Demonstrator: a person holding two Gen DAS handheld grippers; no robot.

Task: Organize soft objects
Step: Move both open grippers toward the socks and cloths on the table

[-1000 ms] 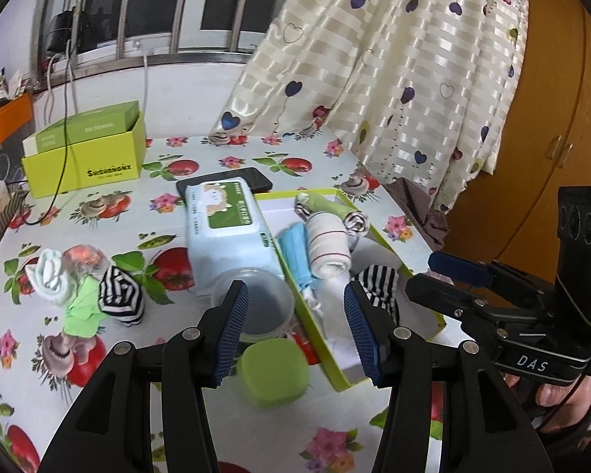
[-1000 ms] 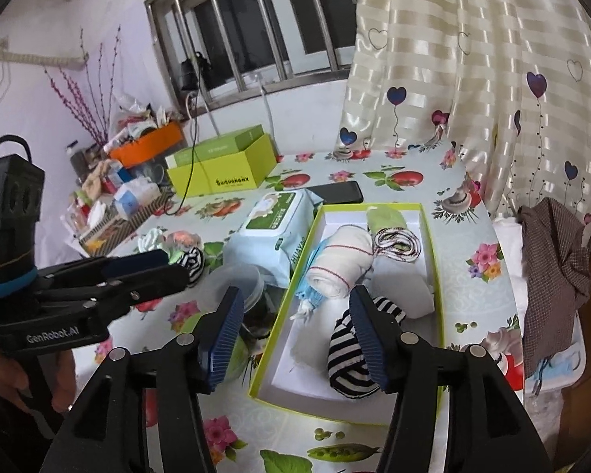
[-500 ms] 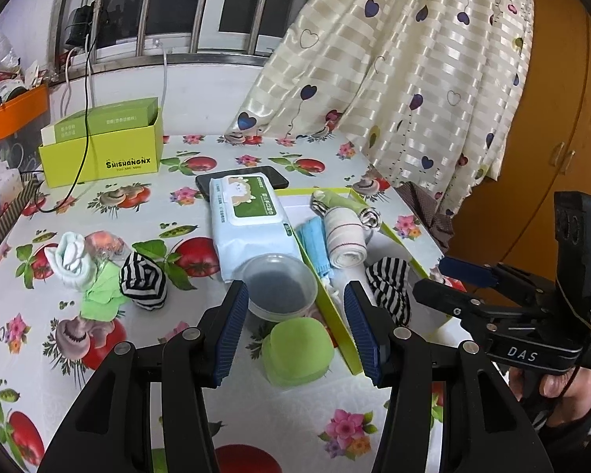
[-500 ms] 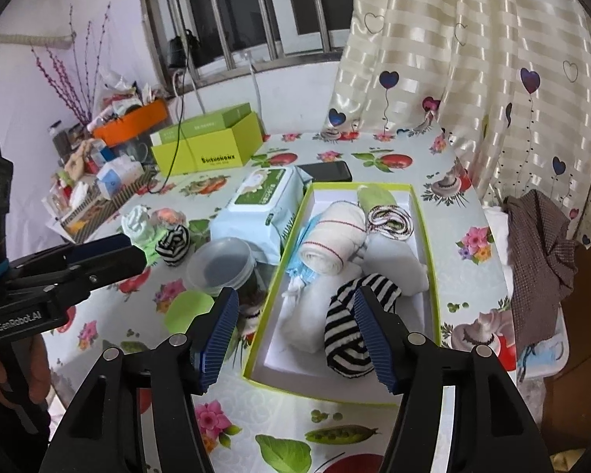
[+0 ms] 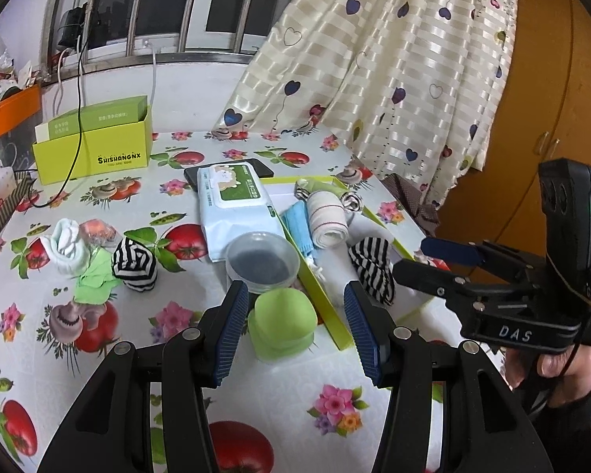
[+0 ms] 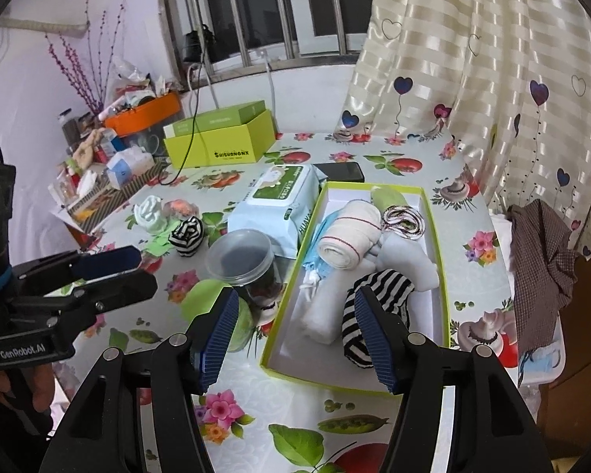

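Socks lie divided: two striped rolls, one (image 5: 134, 264) on the surface beside a white roll (image 5: 67, 245), one (image 6: 378, 299) inside the yellow-green tray (image 6: 437, 272) with a cream roll (image 6: 350, 234). Left gripper (image 5: 295, 327) and right gripper (image 6: 295, 333) hover, jaws released, empty.

Table under a white oilcloth (image 5: 98, 374) printed with tomatoes, mushrooms, peas and flowers. Directly on it: shallow lime-green box (image 6: 437, 272) holding rolled cloths; wet-wipe pack (image 5: 232, 213) just beside its left wall, partly over a black phone (image 6: 341, 171); lidded clear jar (image 6: 242, 264) and green round container (image 5: 281, 325) nearer the camera. Further left, striped sock ball (image 5: 134, 264), white sock roll (image 5: 67, 242), green cloth scrap (image 5: 94, 280). At the back, open yellow-green carton (image 5: 94, 153).
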